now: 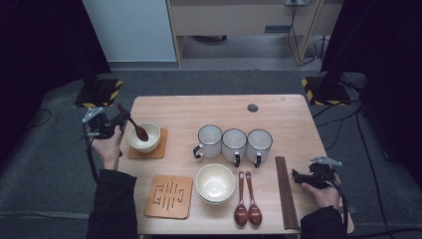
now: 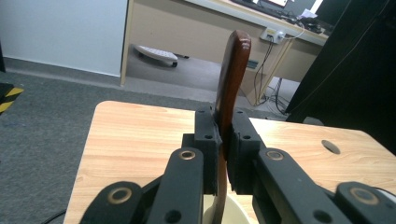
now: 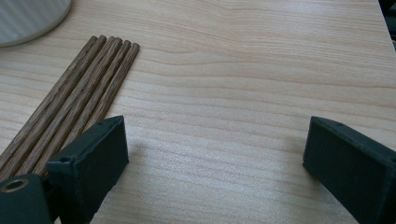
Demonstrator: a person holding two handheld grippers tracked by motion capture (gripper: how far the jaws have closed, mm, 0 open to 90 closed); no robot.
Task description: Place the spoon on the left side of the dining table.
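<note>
Jaws of the left gripper (image 1: 118, 124) are clamped on the wooden spoon (image 1: 135, 127) handle — its head dips into the bowl (image 1: 144, 137) just below. Tilt it carelessly and the bowl could slide off its mat (image 1: 147, 151). Right gripper (image 1: 302, 178) rests apart — empty — beside the chopsticks (image 1: 283, 189).

Bare table (image 1: 209, 107) is left open behind the three mugs (image 1: 235, 144). Passage at the middle is blocked by mugs, a bowl (image 1: 215, 183), spoons (image 1: 247, 201) and chopsticks (image 1: 284, 191).
</note>
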